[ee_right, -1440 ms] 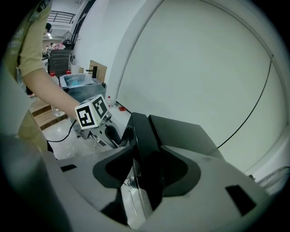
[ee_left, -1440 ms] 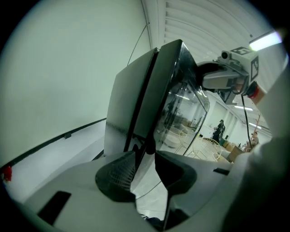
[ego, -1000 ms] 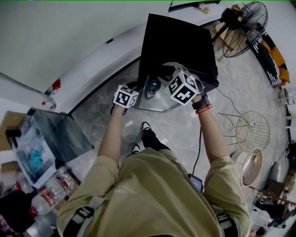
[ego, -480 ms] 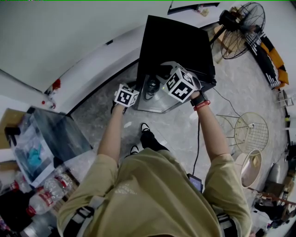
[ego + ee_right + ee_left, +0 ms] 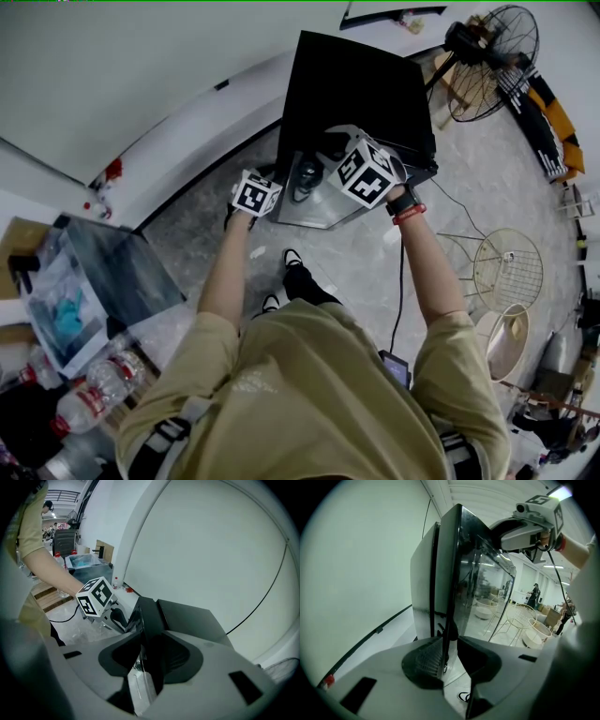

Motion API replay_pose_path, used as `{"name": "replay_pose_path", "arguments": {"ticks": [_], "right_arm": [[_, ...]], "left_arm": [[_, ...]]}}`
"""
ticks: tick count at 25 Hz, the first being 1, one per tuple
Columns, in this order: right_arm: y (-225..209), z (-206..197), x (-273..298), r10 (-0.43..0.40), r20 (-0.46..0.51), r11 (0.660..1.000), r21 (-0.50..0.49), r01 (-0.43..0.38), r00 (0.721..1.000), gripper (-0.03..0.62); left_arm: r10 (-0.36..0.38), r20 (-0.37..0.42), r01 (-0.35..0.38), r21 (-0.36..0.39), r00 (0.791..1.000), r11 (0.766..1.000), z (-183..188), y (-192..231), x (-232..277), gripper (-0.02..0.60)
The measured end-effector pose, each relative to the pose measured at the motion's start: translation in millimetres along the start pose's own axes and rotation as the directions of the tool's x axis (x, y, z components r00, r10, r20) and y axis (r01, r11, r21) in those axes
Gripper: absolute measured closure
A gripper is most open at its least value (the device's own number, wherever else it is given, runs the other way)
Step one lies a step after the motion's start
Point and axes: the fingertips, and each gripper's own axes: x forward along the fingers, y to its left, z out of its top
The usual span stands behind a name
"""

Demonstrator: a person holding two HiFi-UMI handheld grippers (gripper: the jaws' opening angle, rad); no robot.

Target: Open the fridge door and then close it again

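Note:
A small black fridge (image 5: 361,89) stands on the floor against the wall, its glass door (image 5: 323,208) facing me. My left gripper (image 5: 277,180) is at the door's left side edge. In the left gripper view that black edge (image 5: 449,597) runs between the pads, and the left gripper (image 5: 449,660) is shut on it. My right gripper (image 5: 326,148) reaches over the door's top edge. Its jaws have just been closing, and in the right gripper view the right gripper (image 5: 147,660) pinches the door's top edge (image 5: 146,616). I cannot tell whether the door stands ajar.
A standing fan (image 5: 492,42) is behind the fridge to the right, and wire stools (image 5: 511,267) stand on the right. A clear plastic box (image 5: 84,291) and water bottles (image 5: 94,394) lie at the left. A cable (image 5: 403,291) trails over the floor. The person's shoes (image 5: 295,258) are just before the fridge.
Both grippers stay at the door's edges. Only the head view has shifted slightly.

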Motion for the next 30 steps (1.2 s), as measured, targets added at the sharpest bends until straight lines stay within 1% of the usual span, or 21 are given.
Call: {"name": "replay_pose_path", "arguments": {"ticks": [5, 9, 13, 17, 18, 21, 26, 30], "right_arm": [[0.7, -0.3, 0.2, -0.005, 0.001, 1.000, -0.005, 0.005, 1.000, 0.442], [1.1, -0.6, 0.3, -0.004, -0.008, 1.000, -0.012, 0.004, 1.000, 0.442], [1.0, -0.3, 0.8, -0.009, -0.008, 1.000, -0.011, 0.009, 1.000, 0.443], [8.2, 1.3, -4.6, 0.011, -0.009, 1.000, -0.026, -0.011, 1.000, 0.442], [11.7, 1.6, -7.2, 0.017, -0.007, 0.999, -0.034, -0.017, 1.000, 0.439], [19.0, 2.2, -12.3, 0.015, 0.012, 0.999, -0.042, -0.015, 1.000, 0.437], [23.5, 1.9, -13.7, 0.002, 0.011, 0.999, -0.051, -0.002, 1.000, 0.437], [29.2, 2.4, -16.1, 0.011, 0.001, 0.999, -0.052, -0.011, 1.000, 0.437]], "left_arm": [[0.027, 0.003, -0.027, 0.010, 1.000, 1.000, -2.0, 3.8, 0.6, 0.474], [0.016, 0.011, -0.016, 0.017, 1.000, 1.000, 2.4, 1.0, -1.1, 0.477], [0.028, 0.000, -0.028, 0.018, 1.000, 0.999, -1.2, 3.6, 0.0, 0.479], [0.019, -0.014, -0.018, 0.051, 1.000, 0.999, -6.3, -1.8, -7.8, 0.482], [0.011, -0.006, -0.011, 0.055, 1.000, 0.998, -7.8, -6.6, -11.3, 0.483], [0.014, 0.019, -0.015, 0.043, 1.000, 0.999, -11.9, -15.0, -17.3, 0.482], [0.031, 0.013, -0.032, 0.027, 0.999, 0.999, -15.1, -18.7, -19.6, 0.482], [0.059, 0.013, -0.059, 0.001, 0.998, 0.998, -18.6, -22.5, -24.5, 0.480]]}}
